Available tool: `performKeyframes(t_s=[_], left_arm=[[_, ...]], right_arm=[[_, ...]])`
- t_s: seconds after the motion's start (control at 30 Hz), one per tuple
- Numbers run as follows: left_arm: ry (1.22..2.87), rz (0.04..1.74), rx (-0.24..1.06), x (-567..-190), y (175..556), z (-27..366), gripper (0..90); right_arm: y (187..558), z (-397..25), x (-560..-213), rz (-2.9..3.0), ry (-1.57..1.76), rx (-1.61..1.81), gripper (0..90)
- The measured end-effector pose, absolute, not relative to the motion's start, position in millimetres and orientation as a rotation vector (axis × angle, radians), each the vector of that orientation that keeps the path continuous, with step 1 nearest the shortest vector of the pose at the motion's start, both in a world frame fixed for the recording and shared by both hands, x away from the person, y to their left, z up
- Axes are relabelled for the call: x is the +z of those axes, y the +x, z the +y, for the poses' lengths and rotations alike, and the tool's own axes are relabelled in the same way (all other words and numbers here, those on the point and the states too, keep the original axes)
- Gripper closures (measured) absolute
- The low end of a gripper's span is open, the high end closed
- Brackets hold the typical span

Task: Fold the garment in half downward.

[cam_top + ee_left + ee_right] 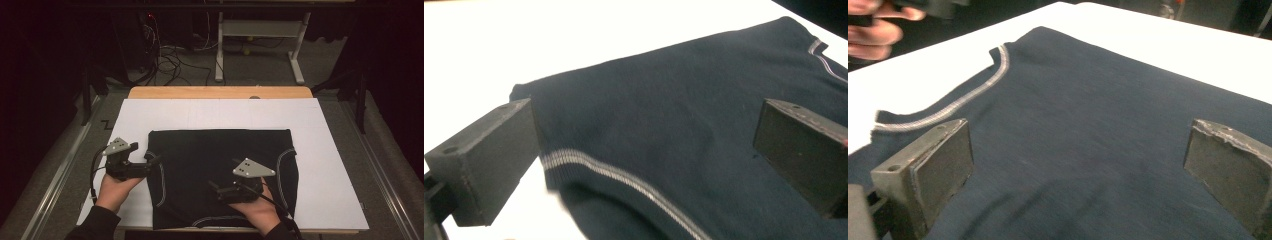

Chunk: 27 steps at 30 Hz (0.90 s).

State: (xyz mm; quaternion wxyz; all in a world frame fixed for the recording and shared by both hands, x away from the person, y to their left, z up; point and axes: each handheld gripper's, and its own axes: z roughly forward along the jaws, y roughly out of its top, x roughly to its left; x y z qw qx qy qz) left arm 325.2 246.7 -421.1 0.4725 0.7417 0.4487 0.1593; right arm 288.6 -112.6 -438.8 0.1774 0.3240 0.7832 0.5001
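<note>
Dark garment (220,170) lies partly hidden beneath the right tool (216,187).

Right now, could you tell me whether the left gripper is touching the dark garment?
Cannot tell. In the left gripper view the left gripper has its jaws wide apart above the dark garment, and neither that view nor the high view plainly shows contact or a gap.

No legible text, label, brand, number or sign appears on any surface. The dark garment (220,175) between and ahead of the jaws carries only pale stitched stripes, without lettering. The white sheet (325,150) beyond the jaws is unmarked, and the grey plates atop the grippers bear holes only, no characters.
</note>
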Motion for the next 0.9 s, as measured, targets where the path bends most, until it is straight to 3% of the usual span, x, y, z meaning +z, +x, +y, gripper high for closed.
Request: performKeyframes(t_s=[0.7, 0.9], left_arm=[[1.813, 1.131, 0.409, -388.8, 391.5, 266.0, 0.0], [1.868, 1.183, 0.388, -400.6, 414.0, 266.4, 0.0]], right_arm=[[267.0, -29.4, -445.2, 2.372, 0.719, 1.439, 0.2], [262.3, -14.5, -444.9, 2.393, 0.686, 1.424, 0.1]])
